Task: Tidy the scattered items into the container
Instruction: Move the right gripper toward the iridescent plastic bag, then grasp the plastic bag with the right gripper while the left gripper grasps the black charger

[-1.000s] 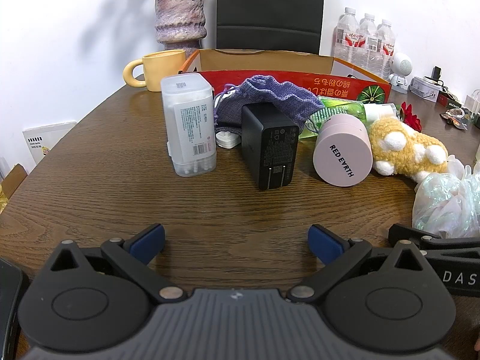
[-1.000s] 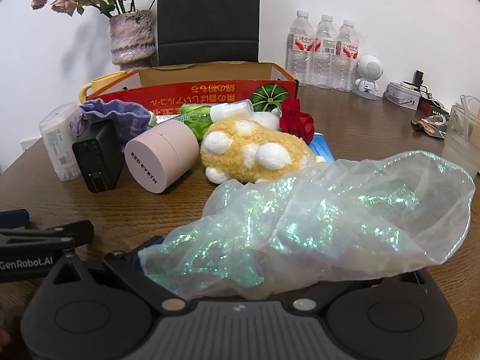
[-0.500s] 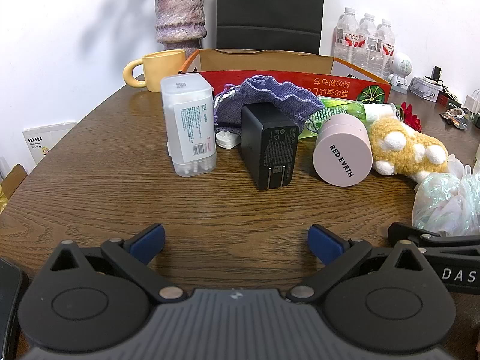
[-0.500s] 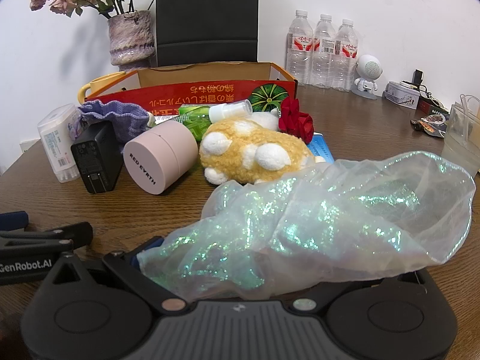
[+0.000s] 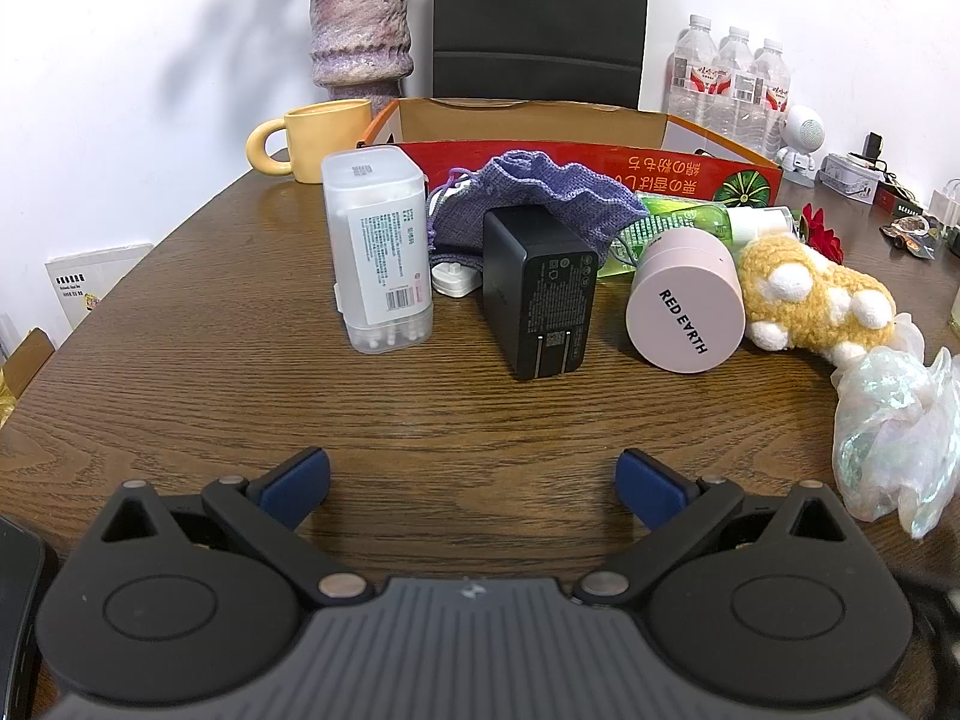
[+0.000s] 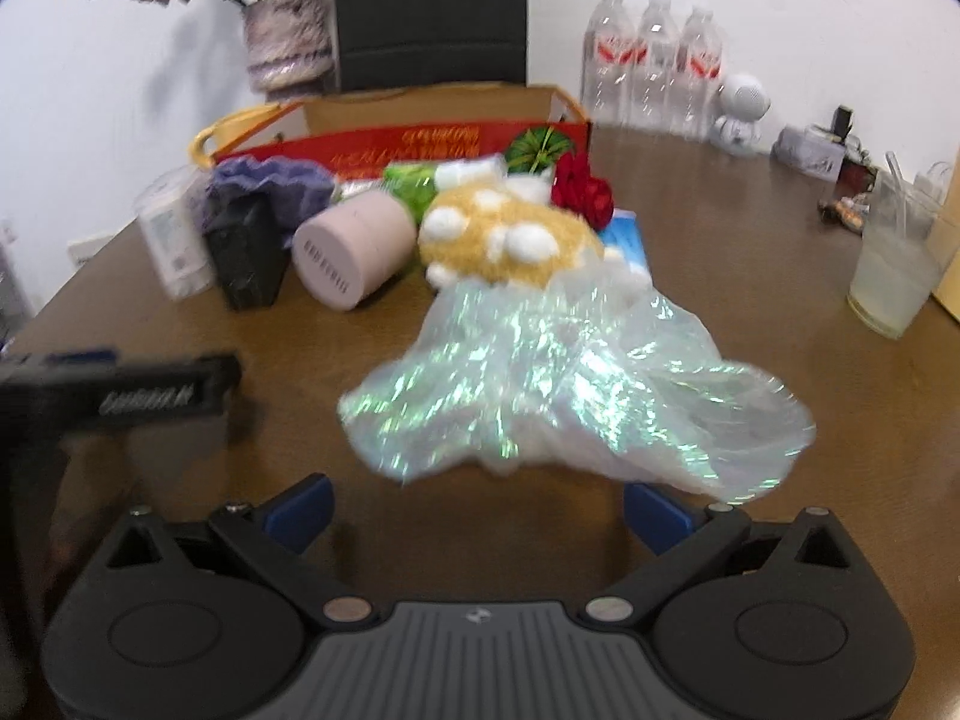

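The red and orange cardboard box (image 5: 600,165) (image 6: 420,141) stands at the back of the table. In front of it lie a clear cotton-swab case (image 5: 378,252), a purple pouch (image 5: 540,192), a black charger (image 5: 537,291), a pink jar (image 5: 684,300) (image 6: 354,246), a green bottle (image 5: 690,219), a yellow plush toy (image 5: 810,300) (image 6: 510,240) and an iridescent bag (image 5: 894,426) (image 6: 570,384). My left gripper (image 5: 474,474) is open and empty, short of the charger. My right gripper (image 6: 477,504) is open, just behind the iridescent bag; the view is blurred.
A yellow mug (image 5: 318,138) and a vase (image 5: 360,36) stand at the back left, a chair (image 5: 540,18) behind the box. Water bottles (image 6: 654,66), a small white robot figure (image 6: 741,114) and a plastic cup with a drink (image 6: 897,258) are on the right.
My right gripper has pulled back and risen away from the iridescent bag, which now lies on the table ahead of its open fingers. The left gripper has not moved.
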